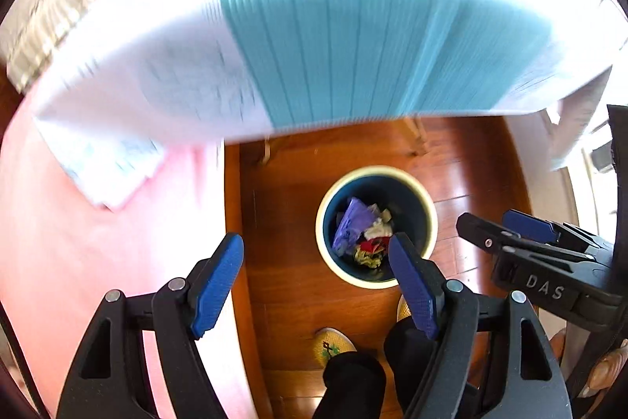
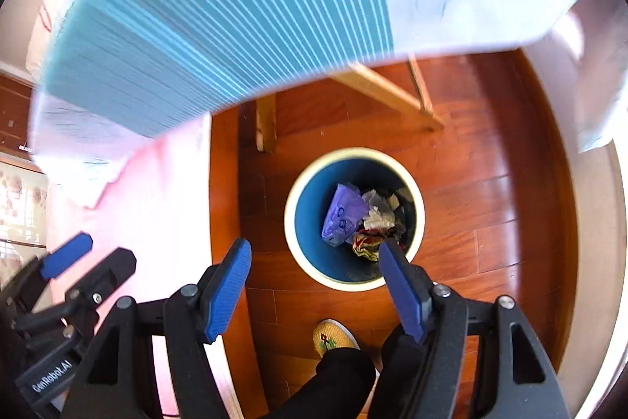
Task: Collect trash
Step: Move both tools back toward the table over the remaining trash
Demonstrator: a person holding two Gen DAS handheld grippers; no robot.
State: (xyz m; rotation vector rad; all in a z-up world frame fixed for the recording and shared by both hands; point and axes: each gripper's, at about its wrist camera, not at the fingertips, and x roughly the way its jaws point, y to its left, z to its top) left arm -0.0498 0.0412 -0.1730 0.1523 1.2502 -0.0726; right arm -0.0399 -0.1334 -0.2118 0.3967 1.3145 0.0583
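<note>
A round bin (image 1: 376,171) (image 2: 353,152) with a cream rim and a blue inside stands on the wooden floor below both grippers. In it lie a purple bag (image 1: 351,226) (image 2: 339,216), crumpled white paper (image 2: 378,218) and red and yellow scraps. My left gripper (image 1: 316,246) (image 2: 102,250) is open and holds nothing. My right gripper (image 2: 314,248) (image 1: 490,218) is also open and holds nothing. A large white and teal striped sheet (image 1: 333,26) (image 2: 235,26), blurred, spans the top of both views, and no finger touches it.
A pink bed (image 1: 98,262) (image 2: 157,203) with a wooden side rail (image 1: 235,203) fills the left. Light wooden legs (image 2: 267,124) stand behind the bin. A person's black trouser legs and yellow slipper (image 1: 333,340) (image 2: 335,336) are at the bottom.
</note>
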